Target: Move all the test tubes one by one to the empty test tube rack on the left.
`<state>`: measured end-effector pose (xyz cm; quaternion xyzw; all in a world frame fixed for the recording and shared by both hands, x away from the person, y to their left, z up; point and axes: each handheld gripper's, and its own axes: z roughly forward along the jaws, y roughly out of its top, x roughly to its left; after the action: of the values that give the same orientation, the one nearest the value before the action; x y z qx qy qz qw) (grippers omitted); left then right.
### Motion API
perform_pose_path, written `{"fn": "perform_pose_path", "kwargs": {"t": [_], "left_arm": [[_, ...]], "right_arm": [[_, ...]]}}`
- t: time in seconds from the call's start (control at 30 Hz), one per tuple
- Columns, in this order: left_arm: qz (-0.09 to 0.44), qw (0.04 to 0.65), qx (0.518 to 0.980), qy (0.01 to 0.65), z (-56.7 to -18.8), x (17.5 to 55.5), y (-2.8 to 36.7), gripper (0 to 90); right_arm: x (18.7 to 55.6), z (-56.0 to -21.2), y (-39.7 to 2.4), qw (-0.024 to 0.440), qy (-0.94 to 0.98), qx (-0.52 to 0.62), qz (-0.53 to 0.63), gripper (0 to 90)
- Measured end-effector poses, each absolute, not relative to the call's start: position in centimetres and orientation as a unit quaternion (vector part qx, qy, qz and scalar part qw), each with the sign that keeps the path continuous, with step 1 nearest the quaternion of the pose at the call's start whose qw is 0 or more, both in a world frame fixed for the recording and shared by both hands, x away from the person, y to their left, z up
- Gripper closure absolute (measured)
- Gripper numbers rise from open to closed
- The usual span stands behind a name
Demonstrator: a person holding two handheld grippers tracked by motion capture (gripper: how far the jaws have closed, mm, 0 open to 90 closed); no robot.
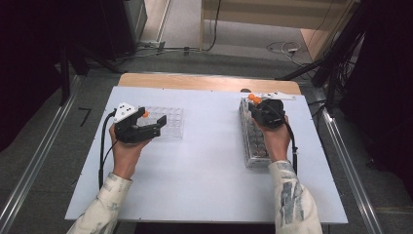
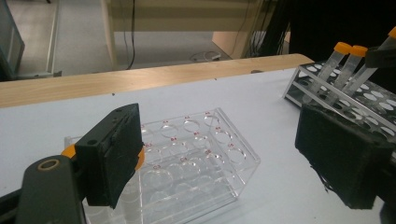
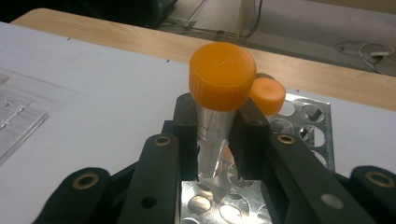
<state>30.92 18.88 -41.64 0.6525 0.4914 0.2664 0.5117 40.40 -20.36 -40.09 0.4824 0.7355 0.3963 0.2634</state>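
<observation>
At the left of the white table [image 1: 204, 161], the person's left hand [image 1: 125, 153] is holding the left gripper [image 1: 155, 126] with its jaws spread wide and nothing between them. It is hovering just over the near edge of a clear plastic rack [image 1: 170, 122], which is lying flat on the table. In the left gripper view, the clear plastic rack [image 2: 196, 163] is showing rows of round wells, and an orange cap [image 2: 139, 158] is peeking out behind the left jaw.

Toward the right, a metal rack [image 1: 253, 146] is standing on the table, well apart from the clear one. The right hand [image 1: 275, 136] is holding the right gripper [image 1: 258, 105] over its far end. In the right gripper view, the right gripper [image 3: 215, 140] is clamping a tube [image 3: 212, 135] with an orange cap, tip resting at a hole in the metal rack [image 3: 308, 116]. Another orange-capped tube [image 3: 267, 95] is standing just behind it.
</observation>
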Motion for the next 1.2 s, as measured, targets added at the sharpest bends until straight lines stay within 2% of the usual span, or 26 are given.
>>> {"fn": "perform_pose_path", "kwargs": {"t": [0.33, 0.5, 0.93, 1.2], "left_arm": [[0.269, 0.517, 0.650, 0.488, -41.5, 30.8, 18.8, 15.3], [0.267, 0.519, 0.653, 0.483, -41.4, 30.6, 18.5, 15.3], [0.256, 0.529, 0.665, 0.460, -41.1, 29.9, 17.0, 15.3], [0.236, 0.540, 0.687, 0.425, -40.7, 29.3, 15.2, 16.6]], "right_arm": [[38.6, -37.9, -20.0, 0.278, 0.727, 0.455, 0.432, 71.7], [37.8, -37.9, -18.8, 0.274, 0.739, 0.433, 0.437, 71.7], [35.5, -39.8, -13.8, 0.229, 0.779, 0.374, 0.449, 71.8], [34.5, -41.1, -10.6, 0.203, 0.801, 0.342, 0.447, 71.8]]}}
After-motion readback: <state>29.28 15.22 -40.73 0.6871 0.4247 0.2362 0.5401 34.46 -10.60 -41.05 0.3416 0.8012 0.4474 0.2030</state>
